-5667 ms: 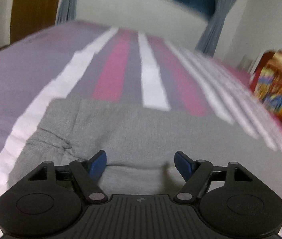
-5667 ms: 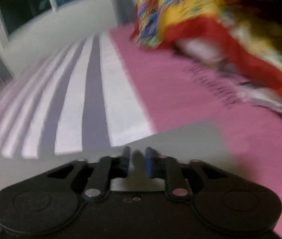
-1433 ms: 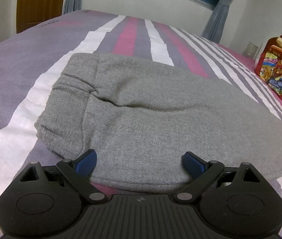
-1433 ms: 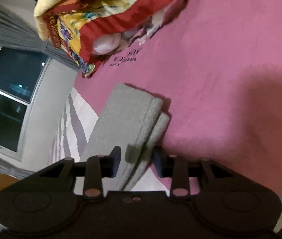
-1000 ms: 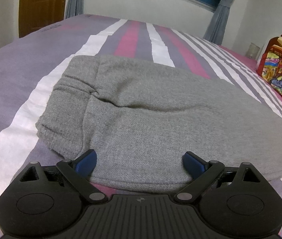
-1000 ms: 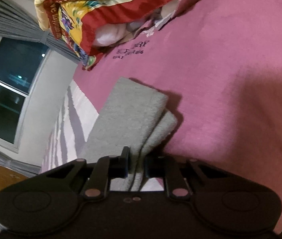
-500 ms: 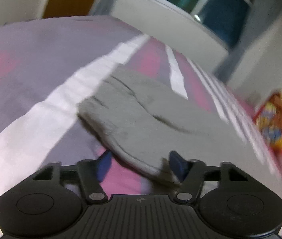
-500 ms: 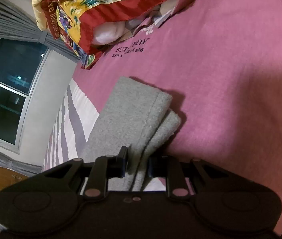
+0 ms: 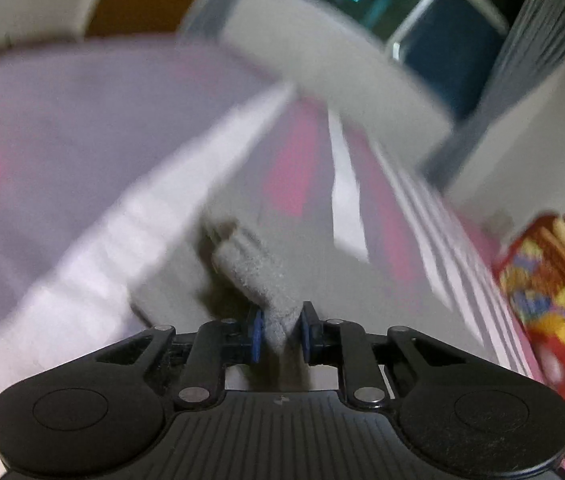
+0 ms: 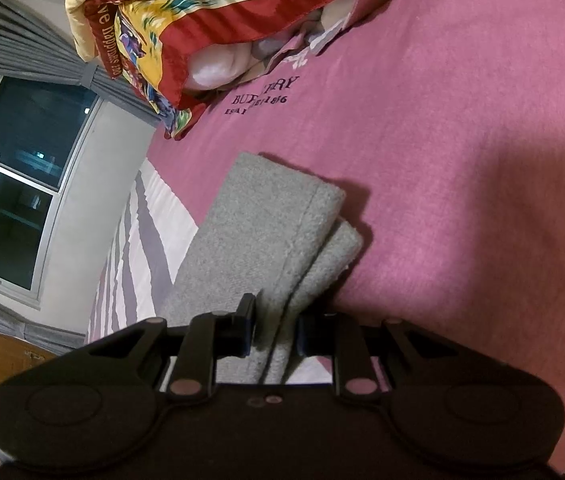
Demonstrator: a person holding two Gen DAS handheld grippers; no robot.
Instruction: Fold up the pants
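Observation:
Grey pants [image 9: 258, 272] lie on a striped bedspread [image 9: 82, 184]. In the blurred left wrist view my left gripper [image 9: 281, 332] is shut on a bunched fold at the waist end of the pants. In the right wrist view the two stacked leg ends of the pants [image 10: 278, 232] rest on the pink part of the bedspread [image 10: 462, 160]. My right gripper [image 10: 274, 330] is shut on the near edge of both leg layers.
A red and yellow patterned blanket [image 10: 210, 12] is heaped past the leg ends; it also shows at the right of the left wrist view [image 9: 554, 292]. A window with grey curtains [image 9: 442, 32] and a wall stand beyond the bed.
My left gripper went from wide open above the waist end to shut on a fold of it, and the view swung. My right gripper stays closed on the leg ends.

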